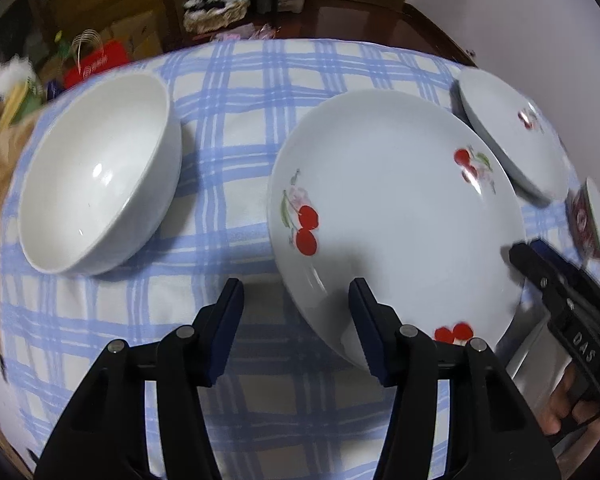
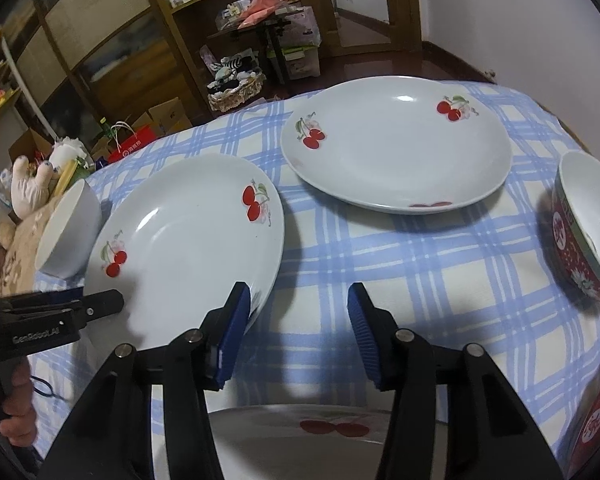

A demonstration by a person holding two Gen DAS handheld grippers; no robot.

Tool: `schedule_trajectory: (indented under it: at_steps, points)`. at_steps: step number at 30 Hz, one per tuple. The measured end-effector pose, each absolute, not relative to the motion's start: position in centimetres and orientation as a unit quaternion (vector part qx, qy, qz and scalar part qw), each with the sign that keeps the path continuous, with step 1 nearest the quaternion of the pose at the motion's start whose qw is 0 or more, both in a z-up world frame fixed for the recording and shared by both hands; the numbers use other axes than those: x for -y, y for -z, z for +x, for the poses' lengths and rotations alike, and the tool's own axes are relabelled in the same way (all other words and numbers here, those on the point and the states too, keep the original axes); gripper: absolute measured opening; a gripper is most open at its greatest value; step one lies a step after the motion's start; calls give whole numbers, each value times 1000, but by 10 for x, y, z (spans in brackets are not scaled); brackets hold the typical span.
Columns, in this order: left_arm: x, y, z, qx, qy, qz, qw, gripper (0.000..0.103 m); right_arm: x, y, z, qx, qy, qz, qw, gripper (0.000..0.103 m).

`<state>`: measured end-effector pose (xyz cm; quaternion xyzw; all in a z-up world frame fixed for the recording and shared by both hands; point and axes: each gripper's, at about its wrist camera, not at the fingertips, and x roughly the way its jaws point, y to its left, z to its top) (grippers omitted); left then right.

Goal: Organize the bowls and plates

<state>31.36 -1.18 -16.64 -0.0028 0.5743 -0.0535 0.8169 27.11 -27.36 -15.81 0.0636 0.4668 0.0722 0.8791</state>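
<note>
A white cherry plate [image 1: 396,216] lies tilted on the blue checked cloth [image 1: 228,128]; it also shows in the right wrist view [image 2: 188,248]. My left gripper [image 1: 296,300] is open, its right finger over the plate's near rim. My right gripper [image 2: 298,304] is open and empty, its left finger at that plate's right rim. A second cherry plate [image 2: 396,144] lies farther back. A plain white bowl [image 1: 100,168] stands at the left. A red patterned bowl [image 2: 584,228] stands at the right. A third cherry plate [image 2: 300,436] lies under my right gripper.
Another red bowl [image 2: 596,420] sits at the lower right. The far table edge meets a dark wood floor with a wicker basket [image 2: 236,88], shelves and boxes. A stuffed toy [image 2: 28,184] lies off the left edge.
</note>
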Motion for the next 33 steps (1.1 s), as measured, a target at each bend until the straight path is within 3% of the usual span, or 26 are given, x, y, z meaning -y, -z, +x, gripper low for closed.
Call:
schedule_trajectory:
  at_steps: [2, 5, 9, 24, 25, 27, 33]
  points:
    - [15, 166, 314, -574, 58, -5, 817, 42, 273, 157, 270, -465, -73, 57, 881, 53]
    - [16, 167, 316, -572, 70, -26, 817, 27, 271, 156, 269, -461, -91, 60, 881, 38]
    - [10, 166, 315, -565, 70, -52, 821, 22, 265, 155, 266, -448, -116, 57, 885, 14]
    - [-3, 151, 304, -571, 88, -101, 810, 16, 268, 139, 250, -443, -107, 82, 886, 13]
    - [-3, 149, 303, -570, 87, -101, 811, 16, 269, 136, 247, -440, -108, 86, 887, 12]
    - [-4, 144, 299, -564, 87, -107, 814, 16, 267, 126, 238, -426, -134, 87, 891, 1]
    - [6, 138, 295, -569, 83, -94, 813, 13, 215, 107, 225, -421, -146, 12, 895, 1]
